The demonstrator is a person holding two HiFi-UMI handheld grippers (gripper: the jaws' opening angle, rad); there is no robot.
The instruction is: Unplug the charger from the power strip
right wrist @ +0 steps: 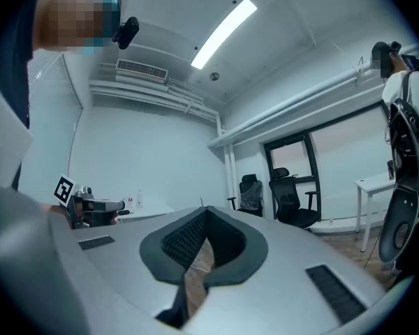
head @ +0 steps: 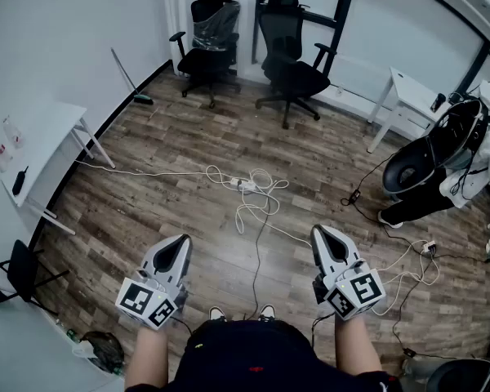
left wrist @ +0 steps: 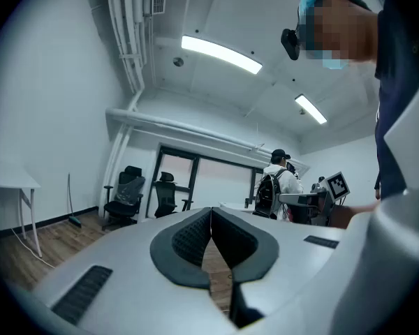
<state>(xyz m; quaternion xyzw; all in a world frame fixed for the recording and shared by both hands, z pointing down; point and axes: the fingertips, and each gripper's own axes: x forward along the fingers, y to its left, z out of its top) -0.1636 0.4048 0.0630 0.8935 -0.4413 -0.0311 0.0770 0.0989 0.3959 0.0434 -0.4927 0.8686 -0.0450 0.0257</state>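
Strip (head: pixel 243 184) lies on the wood floor (head: pixel 171 211) near the middle of the room, ahead of the person and well apart from both grippers. Its long axis runs roughly left to right in the head view, with the right end a little nearer the person. The charger is too small to tell apart from the strip. White cords (head: pixel 264 193) loop around it, and one trails off left towards a white table (head: pixel 45 129). A thin dark cord (head: pixel 257 260) runs from the loops back towards the person's feet.

The left gripper (head: pixel 183 243) and right gripper (head: pixel 319 235) are held level on either side of that cord, both pointing towards the strip. In the left gripper view (left wrist: pixel 211 211) the two pads meet at the tips with nothing between them. The right gripper view (right wrist: pixel 204 210) shows the same, pads together and empty.

Two black chairs (head: pixel 290 64) stand at the far wall. A second person (head: pixel 461 158) stands at the right edge, beside another white table (head: pixel 412 92).
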